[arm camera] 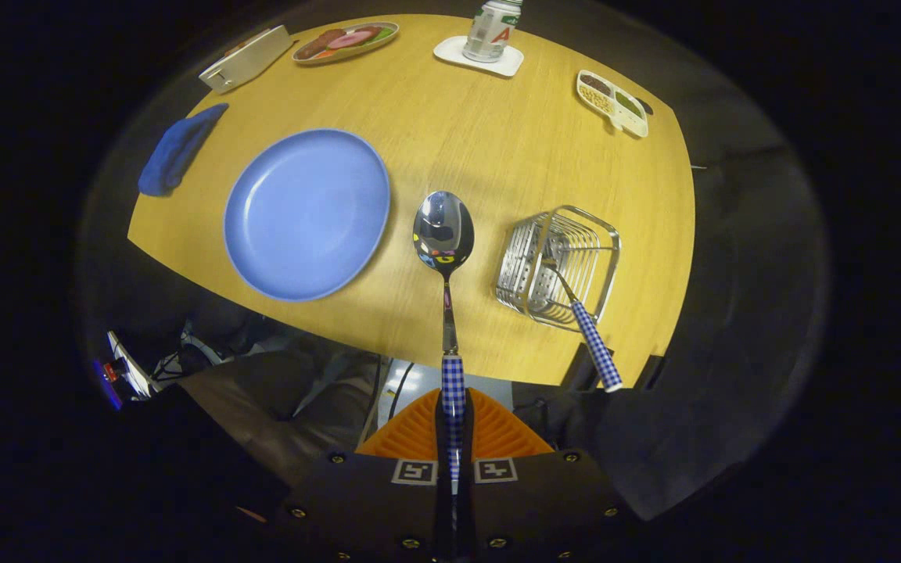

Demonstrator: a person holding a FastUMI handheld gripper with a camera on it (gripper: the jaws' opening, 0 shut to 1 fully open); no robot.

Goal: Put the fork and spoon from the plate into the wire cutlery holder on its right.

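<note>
the tool (451,438) is gripping the spoon (444,234) by its checked handle, both fingers pressing on the handle at the near end, and the spoon is pointing straight ahead with its bowl hanging above the surface (497,141), between the plate (306,215) and the wire holder (558,266). the fork (585,328) is already sitting in the holder, tines down among the wires and its checked handle leaning out over the near rim toward the surface's edge. the plate is lying bare, with no cutlery on it (so both pieces are now off it). judging from this, roughly half of the job is showing as settled: the fork is resting where the task wants it, and the spoon is being carried in the air, not yet in the holder. what is remaining is getting the spoon across to the right and down into the holder beside the fork, bowl or handle first, without knocking the fork or tipping the light wire frame. farther back a can (491,31) on a coaster, a divided snack tray (613,102), a folded cloth (177,148) and a dish of food (345,41) are standing well clear.
</note>
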